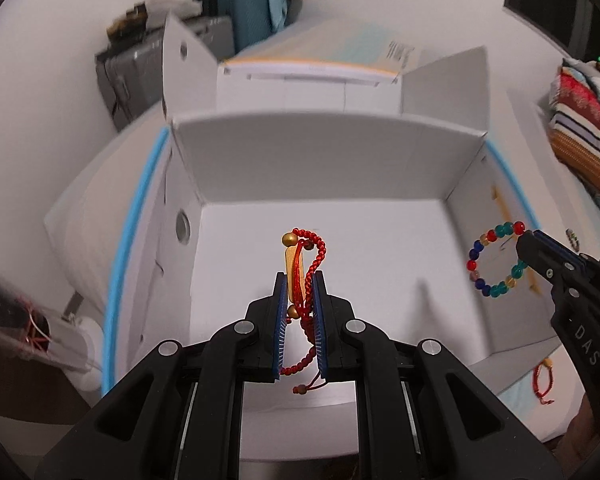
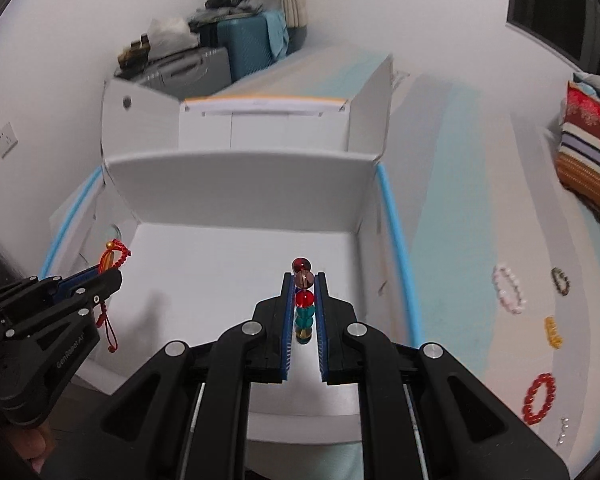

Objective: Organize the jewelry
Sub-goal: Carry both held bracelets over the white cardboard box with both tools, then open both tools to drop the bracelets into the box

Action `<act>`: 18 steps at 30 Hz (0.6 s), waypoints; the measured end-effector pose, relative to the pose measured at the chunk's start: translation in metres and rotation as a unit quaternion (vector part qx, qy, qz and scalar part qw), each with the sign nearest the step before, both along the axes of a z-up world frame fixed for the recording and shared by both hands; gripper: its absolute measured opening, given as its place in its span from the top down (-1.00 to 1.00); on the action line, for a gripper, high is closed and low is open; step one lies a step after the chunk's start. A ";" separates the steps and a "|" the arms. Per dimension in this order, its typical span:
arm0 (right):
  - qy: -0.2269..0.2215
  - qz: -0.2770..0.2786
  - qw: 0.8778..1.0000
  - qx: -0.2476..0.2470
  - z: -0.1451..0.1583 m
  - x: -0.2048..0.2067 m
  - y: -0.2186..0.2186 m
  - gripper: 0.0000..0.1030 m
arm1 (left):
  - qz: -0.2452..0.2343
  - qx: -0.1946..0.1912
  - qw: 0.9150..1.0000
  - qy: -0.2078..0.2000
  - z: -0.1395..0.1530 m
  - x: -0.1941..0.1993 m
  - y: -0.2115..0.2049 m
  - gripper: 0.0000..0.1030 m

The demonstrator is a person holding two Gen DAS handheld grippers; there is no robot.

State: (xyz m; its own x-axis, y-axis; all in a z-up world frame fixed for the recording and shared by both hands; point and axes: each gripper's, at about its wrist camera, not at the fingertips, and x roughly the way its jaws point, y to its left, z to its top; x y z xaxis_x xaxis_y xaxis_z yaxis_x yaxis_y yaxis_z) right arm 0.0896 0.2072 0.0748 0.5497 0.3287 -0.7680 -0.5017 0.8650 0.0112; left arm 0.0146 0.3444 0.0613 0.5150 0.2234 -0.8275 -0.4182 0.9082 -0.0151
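Bed: a pale sheet [image 2: 460,208] with light blue bands carries everything; it is a soft surface, no desk in sight.
White box: an open cardboard box [image 1: 320,168] sits on the bed with its flaps up and its floor bare; both tongs hang over it.
Left tongs: the left tongs [image 1: 300,280] are clamped on the red cord bracelet [image 1: 306,264], above the middle of the box floor.
Right tongs: the right tongs [image 2: 304,280] are clamped on the glass bead bracelet [image 2: 303,300], over the right part of the box, near its right wall.
Cord bracelet, handling: light and limp; the braided cord flops, and its gold beads and knotted tail dangle below the pads. The amber bar is probably the only stiff part, so the cord beside it looks the surest hold.
Bead bracelet, handling: light, but the round glassy beads look slippery and likely chip if knocked. It seems strung on elastic, so it holds a loop. Pinching across one bead, as here, risks it squirting out; gripping the string between beads may be safer.
Loose pieces: on the sheet right of the box lie a red bead ring [image 2: 539,396], a white bead bracelet [image 2: 509,289], a yellow piece [image 2: 553,332] and a dark small bracelet [image 2: 561,280], well apart from each other.
Judgement: two pieces seem ready to drop; several remain outside.
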 end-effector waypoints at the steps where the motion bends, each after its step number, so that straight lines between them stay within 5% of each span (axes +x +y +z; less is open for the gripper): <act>1: 0.006 0.000 1.000 -0.003 -0.004 0.002 0.001 0.82 | 0.003 -0.001 1.000 0.009 -0.007 0.001 0.004 0.77; 18: 0.059 -0.003 0.998 -0.035 -0.041 0.012 0.013 0.81 | 0.011 -0.010 0.999 0.048 -0.039 0.008 0.017 0.76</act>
State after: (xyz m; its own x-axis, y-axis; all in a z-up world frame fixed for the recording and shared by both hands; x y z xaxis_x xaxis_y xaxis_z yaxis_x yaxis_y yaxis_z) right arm 0.1016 0.2202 0.0336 0.4559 0.2694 -0.8483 -0.4954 0.8686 0.0097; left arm 0.0224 0.3612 0.0224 0.4276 0.2171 -0.8775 -0.4382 0.8988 0.0088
